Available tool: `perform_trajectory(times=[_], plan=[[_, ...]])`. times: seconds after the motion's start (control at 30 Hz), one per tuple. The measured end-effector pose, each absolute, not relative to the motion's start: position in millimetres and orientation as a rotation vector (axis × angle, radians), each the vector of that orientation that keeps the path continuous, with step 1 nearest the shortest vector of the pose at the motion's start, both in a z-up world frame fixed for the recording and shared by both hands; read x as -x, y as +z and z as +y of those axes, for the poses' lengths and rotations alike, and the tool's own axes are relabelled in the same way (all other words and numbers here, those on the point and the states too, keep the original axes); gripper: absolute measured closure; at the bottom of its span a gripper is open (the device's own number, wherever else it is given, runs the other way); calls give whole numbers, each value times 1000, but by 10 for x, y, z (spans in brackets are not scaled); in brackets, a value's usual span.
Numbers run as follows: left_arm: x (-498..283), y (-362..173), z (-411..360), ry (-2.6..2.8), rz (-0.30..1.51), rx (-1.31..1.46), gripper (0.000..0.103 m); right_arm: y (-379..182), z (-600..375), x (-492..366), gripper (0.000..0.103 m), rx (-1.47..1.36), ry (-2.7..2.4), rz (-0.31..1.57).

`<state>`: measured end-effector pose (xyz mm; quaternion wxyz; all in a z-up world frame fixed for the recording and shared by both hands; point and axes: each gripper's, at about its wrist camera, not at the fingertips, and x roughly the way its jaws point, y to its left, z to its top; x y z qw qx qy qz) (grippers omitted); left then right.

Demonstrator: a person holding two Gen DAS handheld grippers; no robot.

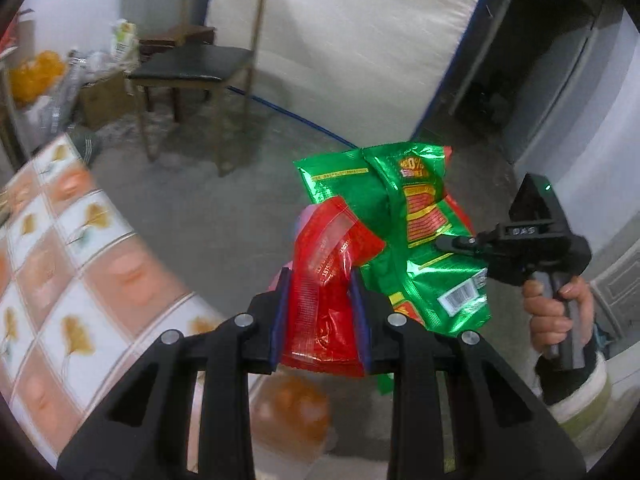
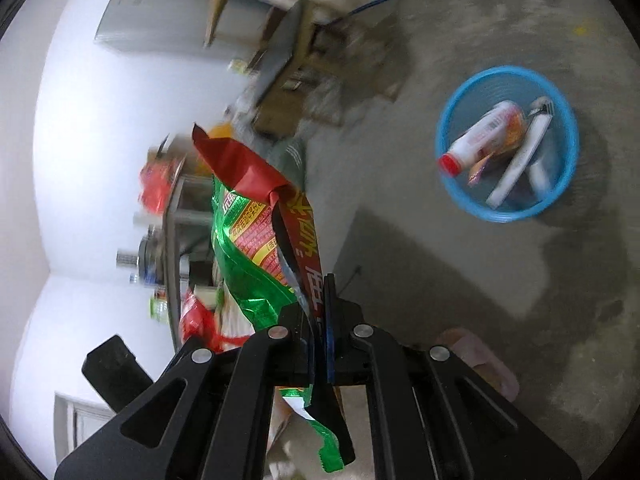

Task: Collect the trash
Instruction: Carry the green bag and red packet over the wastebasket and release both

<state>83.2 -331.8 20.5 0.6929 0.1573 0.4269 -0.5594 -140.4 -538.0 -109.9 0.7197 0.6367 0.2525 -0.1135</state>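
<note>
In the left wrist view my left gripper (image 1: 320,280) is shut on a crumpled red wrapper (image 1: 328,264), which stands up between the blue pads. Just right of it hangs a shiny green snack bag (image 1: 404,216), pinched by my right gripper (image 1: 444,242), which a hand (image 1: 556,308) holds. The right wrist view shows the right gripper (image 2: 322,292) shut on that green bag (image 2: 240,248), whose red side (image 2: 240,168) folds over the top. A blue basket (image 2: 448,160) stands on the floor at the right, holding a white bottle with a red cap (image 2: 480,136) and other wrappers.
A table with a flower-patterned cloth (image 1: 60,280) lies to the left. A wooden chair (image 1: 192,68) stands farther back, beside boxes and bags (image 1: 92,92). A white mattress (image 1: 340,40) leans on the far wall. A pink object (image 2: 476,356) lies on the concrete floor.
</note>
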Motion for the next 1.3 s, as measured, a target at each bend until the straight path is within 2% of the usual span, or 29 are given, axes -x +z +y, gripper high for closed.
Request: perform_trajectory(times=[0.23,0.53,0.6,0.67,0.7,0.73,0.77,0.87,1.03,1.17,1.2,1.27,1.3], plan=[[-776,-135,-4187,-1282,1027,-387,76,-1616,-6042,1524,99,-1505,-385,521],[-865,-531,-4663,-1262,1128,-408,76,-2571,-6733,1169,95,-1539,-516,594],[-886,-608,-4712,-1253,1141,-418,76,-2891,-6857,1083,91,-1545,-569,665],[-887,-642,-4732,-1246,1152,-424,76,-3117,-6929,1038,76,-1546,-610,732],[-900,-660,-4736,-1243,1158,-427,76,-3194,-6945,1044,76,-1540,-642,762],[-928,-677,-4762,-1240,1159,-430,76,-3220,-6959,1054,74,-1527,-654,770],[-952,-691,-4783,-1238,1160,-433,76,-3224,-6973,1057,65,-1506,-657,770],[-995,-731,-4885,-1236,1168,-441,76,-3143,-6999,1093,51,-1443,-682,754],[-972,-912,-5227,-1260,1234,-446,76,-2877,-6980,1297,50,-1356,-747,730],[-916,-1176,-5585,-1269,1311,-465,74,-2576,-6703,1579,45,-1303,-745,694],[-897,-1260,-5689,-1259,1318,-476,70,-2503,-6582,1668,44,-1292,-740,690],[-865,-1419,-5859,-1233,1314,-496,55,-2400,-6385,1843,42,-1287,-737,689],[-857,-1471,-5895,-1224,1315,-495,52,-2363,-6261,1966,42,-1293,-736,688]])
